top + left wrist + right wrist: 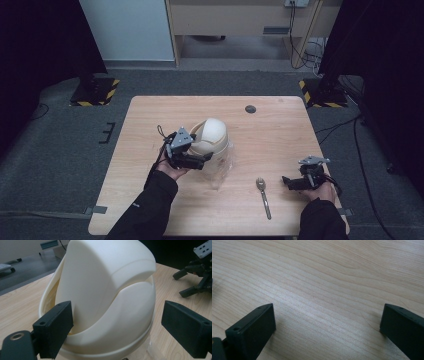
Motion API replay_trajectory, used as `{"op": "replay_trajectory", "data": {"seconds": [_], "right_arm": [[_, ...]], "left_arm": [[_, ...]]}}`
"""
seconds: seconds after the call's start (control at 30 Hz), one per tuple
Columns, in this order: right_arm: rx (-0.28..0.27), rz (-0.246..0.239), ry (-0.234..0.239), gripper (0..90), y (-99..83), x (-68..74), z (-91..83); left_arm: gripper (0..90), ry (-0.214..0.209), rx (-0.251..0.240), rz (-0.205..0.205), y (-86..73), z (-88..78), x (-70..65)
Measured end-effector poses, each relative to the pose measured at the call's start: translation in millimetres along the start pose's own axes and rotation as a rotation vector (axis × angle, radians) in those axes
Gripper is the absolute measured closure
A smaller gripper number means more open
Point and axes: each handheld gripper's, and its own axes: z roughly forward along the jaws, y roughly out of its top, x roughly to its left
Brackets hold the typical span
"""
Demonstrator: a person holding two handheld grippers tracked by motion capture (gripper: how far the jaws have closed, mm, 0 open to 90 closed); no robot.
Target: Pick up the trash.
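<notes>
The cream bin [211, 137] with a domed swing lid is taken as the reference object; it is seen standing upright near the middle of the worktop [280, 135], over a clear plastic liner [221, 172] spread just in front of it.

Left claw [206, 158]: recorded at the bin's front left side. In the left gripper view the jaws are seen wide apart, with the bin [105, 297] between them. One jaw is observed against or just beside the edge of the lid opening; contact cannot be confirmed. The other jaw is held clear of the bin's wall. Nothing is clamped.

Right claw [287, 181]: recorded well apart from the bin, to its right and nearer the person. The jaws are seen spread wide over bare wood, and nothing is held.

A metal spoon [263, 196] is noted lying flat between the bin and the right claw, untouched.
</notes>
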Motion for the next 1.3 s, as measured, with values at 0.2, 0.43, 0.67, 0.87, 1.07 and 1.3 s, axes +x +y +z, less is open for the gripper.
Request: {"op": "replay_trajectory", "data": {"seconds": [0.2, 0.43, 0.67, 0.87, 1.07, 1.3], "right_arm": [[0.001, 0.001, 0.001, 0.4, 0.3, 0.4, 0.1], [0.005, 0.003, 0.005, 0.6, 0.7, 1.1, 0.1], [0.028, 0.004, 0.011, 3.0, 3.4, 2.9, -0.8], [0.057, 0.001, 0.016, 9.2, 6.9, 3.8, -4.1], [0.028, 0.043, 0.019, 10.9, 10.4, 2.5, -10.2], [-0.005, 0.037, 0.04, 10.9, 18.2, 12.1, -19.3]], "left_arm": [[9.8, -0.012, 0.006, -0.012, 2.1, 6.6, 1.7], [9.8, -0.018, 0.003, -0.028, 2.9, 13.9, 1.3], [10.9, -0.024, -0.021, -0.042, 3.7, 11.0, 2.5], [10.9, -0.001, -0.032, -0.039, 3.4, -5.0, 4.4], [11.4, 0.038, -0.057, -0.04, -3.3, -43.2, 8.5], [11.5, 0.134, -0.031, -0.09, -35.1, -92.8, 19.1]]}}
